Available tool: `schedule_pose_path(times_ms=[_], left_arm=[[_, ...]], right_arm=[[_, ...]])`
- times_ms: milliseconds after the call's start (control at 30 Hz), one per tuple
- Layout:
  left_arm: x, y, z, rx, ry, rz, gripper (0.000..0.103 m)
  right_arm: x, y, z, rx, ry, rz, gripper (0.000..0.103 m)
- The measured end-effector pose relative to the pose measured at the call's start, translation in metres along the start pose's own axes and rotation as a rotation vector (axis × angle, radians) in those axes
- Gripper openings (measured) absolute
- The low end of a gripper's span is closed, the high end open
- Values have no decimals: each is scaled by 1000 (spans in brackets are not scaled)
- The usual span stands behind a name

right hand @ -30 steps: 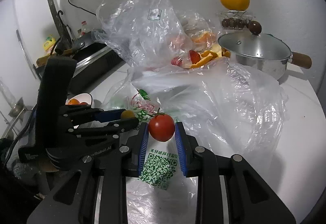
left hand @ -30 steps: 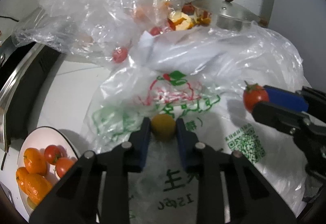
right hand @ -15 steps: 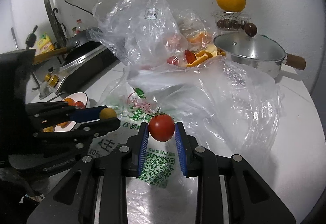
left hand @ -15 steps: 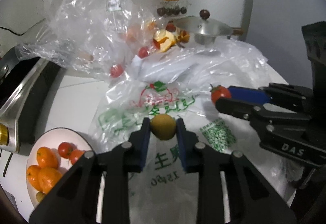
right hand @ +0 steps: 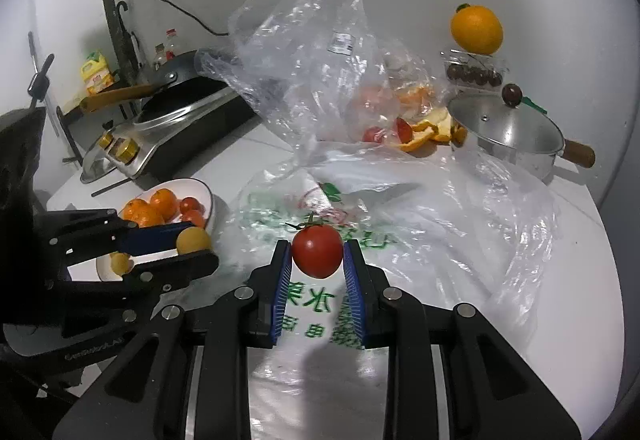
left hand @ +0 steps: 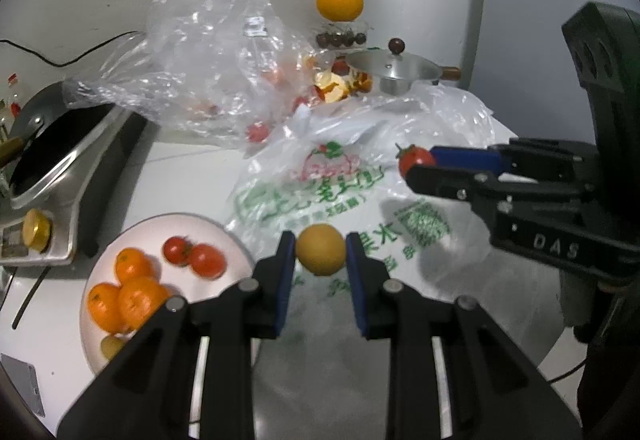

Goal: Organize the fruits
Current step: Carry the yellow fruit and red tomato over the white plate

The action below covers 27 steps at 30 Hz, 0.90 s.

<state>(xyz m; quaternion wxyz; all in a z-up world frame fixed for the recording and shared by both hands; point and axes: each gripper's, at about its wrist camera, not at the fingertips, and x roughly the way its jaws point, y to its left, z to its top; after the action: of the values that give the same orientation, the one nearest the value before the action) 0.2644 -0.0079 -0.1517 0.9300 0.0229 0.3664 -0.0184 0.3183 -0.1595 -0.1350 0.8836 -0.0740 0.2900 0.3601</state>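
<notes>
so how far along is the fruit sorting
Partly done. The white plate already holds several oranges and two small tomatoes. In hand: the left gripper is shut on a yellow fruit, the right gripper on a red tomato, both above the printed bag. Left: plating these two, plus tomatoes inside the clear bag.

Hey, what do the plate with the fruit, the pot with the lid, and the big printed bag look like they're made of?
The plate: probably glazed ceramic, white, smooth, with a faintly glossy rim.
The pot: metal, likely stainless steel or aluminium, with mirror-like reflections; its handle looks wooden, brown and matte.
The printed bag: thin translucent plastic film, crinkled and glinting, with green lettering.
</notes>
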Motion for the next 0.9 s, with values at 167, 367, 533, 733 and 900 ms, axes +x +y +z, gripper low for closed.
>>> schedule_pose_path(times_ms=[167, 367, 533, 733, 900], left_arm=[[-16, 17, -15, -20, -9, 9, 26], [-28, 33, -32, -48, -8, 9, 26], [-36, 47, -43, -69, -11, 17, 26], [-42, 63, -59, -95, -4, 31, 26], [-42, 77, -71, -119, 8, 23, 26]], right_arm=[[-3, 21, 1, -23, 5, -5, 29], [-1, 48, 3, -57, 17, -2, 29], [1, 66, 3, -80, 31, 2, 29], [6, 85, 1, -105, 47, 10, 29], [14, 97, -2, -115, 66, 12, 29]])
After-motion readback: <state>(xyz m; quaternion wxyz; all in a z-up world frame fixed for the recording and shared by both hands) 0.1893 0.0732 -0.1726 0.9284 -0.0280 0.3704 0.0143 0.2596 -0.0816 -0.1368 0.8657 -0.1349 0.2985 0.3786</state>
